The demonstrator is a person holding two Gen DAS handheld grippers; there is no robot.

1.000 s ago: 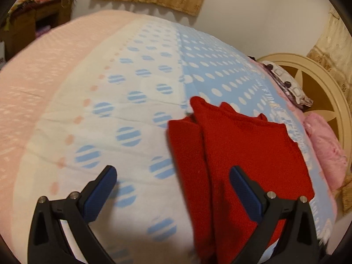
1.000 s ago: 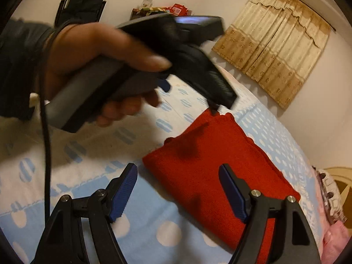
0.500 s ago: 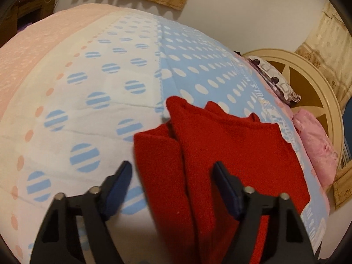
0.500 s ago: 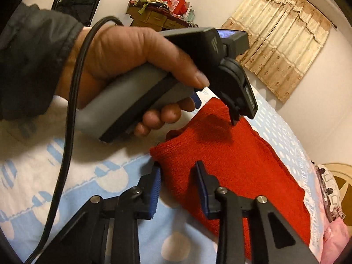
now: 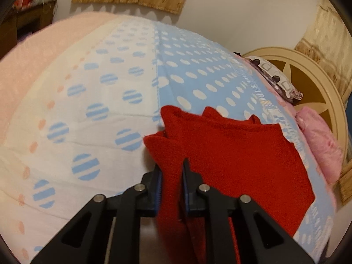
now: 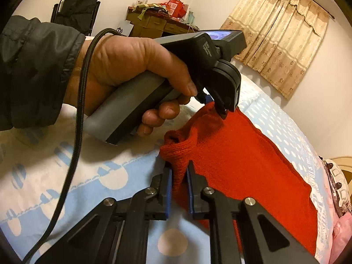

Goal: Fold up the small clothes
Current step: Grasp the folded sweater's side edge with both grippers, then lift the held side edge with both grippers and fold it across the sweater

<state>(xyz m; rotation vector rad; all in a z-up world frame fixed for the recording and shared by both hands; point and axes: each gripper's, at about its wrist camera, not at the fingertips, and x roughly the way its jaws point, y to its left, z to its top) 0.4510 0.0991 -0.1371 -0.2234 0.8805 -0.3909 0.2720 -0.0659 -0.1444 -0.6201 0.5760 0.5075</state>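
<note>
Your grippers have black triangular arms with silver screws and blue pads. Your left hand wears a dark sleeve, and a black braided cable hangs from the grey handle.

Warm dim indoor light, strong fisheye edge-warping

Wide open stretch of dotted bedspread across the left and centre of the left wrist frame, nothing lying on it. Blocked on the right edge by pink pillows and the round headboard. In the right wrist frame, crowded upper left: hand with the left gripper and a trailing black cable. Clear bedspread lower left.
</note>
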